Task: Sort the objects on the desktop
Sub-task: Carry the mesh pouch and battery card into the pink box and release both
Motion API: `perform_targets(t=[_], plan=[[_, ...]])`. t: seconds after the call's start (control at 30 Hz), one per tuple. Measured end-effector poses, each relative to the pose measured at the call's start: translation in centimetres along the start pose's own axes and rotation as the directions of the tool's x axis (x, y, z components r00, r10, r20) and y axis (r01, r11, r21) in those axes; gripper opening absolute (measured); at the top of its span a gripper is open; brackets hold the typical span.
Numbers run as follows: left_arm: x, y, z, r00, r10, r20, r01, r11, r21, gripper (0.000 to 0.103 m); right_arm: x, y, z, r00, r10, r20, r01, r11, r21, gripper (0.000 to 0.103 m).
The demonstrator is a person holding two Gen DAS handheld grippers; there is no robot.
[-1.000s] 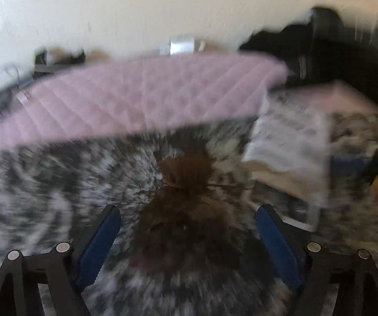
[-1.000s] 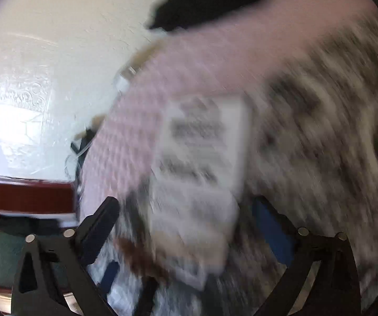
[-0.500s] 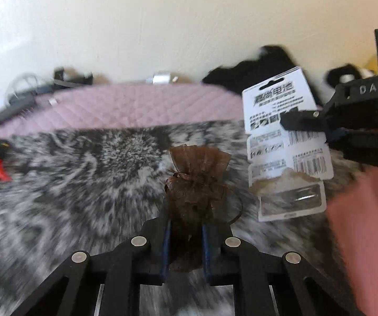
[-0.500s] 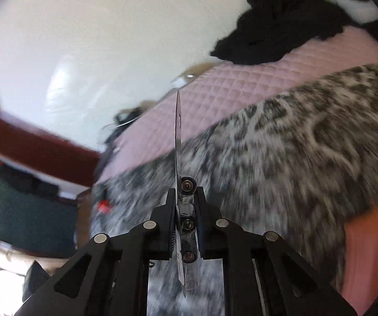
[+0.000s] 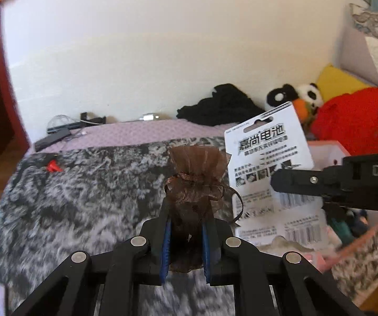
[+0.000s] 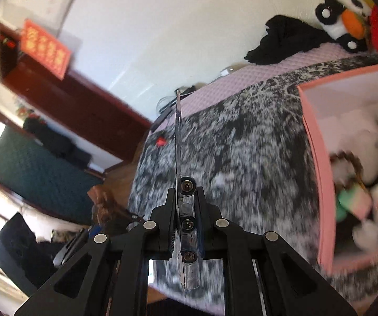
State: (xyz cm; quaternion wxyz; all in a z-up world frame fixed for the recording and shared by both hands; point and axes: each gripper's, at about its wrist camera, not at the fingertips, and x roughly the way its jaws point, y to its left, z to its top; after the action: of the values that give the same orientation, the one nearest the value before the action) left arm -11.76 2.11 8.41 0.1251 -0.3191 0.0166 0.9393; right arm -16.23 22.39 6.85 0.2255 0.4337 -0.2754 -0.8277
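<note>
Far left on the grey patterned blanket (image 5: 70, 205) a small red object (image 5: 52, 166) lies alone, too small for me to name, with a dark flat device (image 5: 53, 137) beyond it on the pink quilt (image 5: 141, 134). At centre my left gripper (image 5: 185, 239) has its jaws clenched on the lower half of a brown organza pouch (image 5: 192, 192), lifted clear of the blanket with its gathered neck standing upright; I judge it is held low so the ruffled top stays free and the contents cannot spill. Just right of it, my right gripper (image 5: 294, 183) comes in from the side, jaws pinched flat on a battery blister card (image 5: 270, 173), the printed back facing the left camera. In the right wrist view that card (image 6: 178, 142) shows edge-on, a thin blade between the jaws, its battery ends stacked in the clear blister. Both items appear to be in transit toward the pink box (image 6: 318, 158) at the right (already holding several things), which looks like the sorting bin. The box's contents are motion-blurred; I cannot identify them. Whatever sits inside the pouch is hidden by the fabric, and the card's lower edge is cut off behind the left gripper's frame
</note>
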Motion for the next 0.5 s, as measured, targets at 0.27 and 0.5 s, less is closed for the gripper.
perform_targets(t=[0.27,0.5], plan=[[-8.6,-5.6,-6.1,0.998,-0.001,0.060,-0.002,0.999,0.039,0.016,-10.8,-0.7,-11.2,0.998,-0.037,0.057,0.043,0.992,-0.115,0.014],[-12.4,-10.5,-8.3,0.994,-0.076,0.085,0.067,0.993,0.098,0.016,-19.8,-4.6,-17.7,0.979,-0.143,0.149,0.164,0.976,-0.145,0.014]])
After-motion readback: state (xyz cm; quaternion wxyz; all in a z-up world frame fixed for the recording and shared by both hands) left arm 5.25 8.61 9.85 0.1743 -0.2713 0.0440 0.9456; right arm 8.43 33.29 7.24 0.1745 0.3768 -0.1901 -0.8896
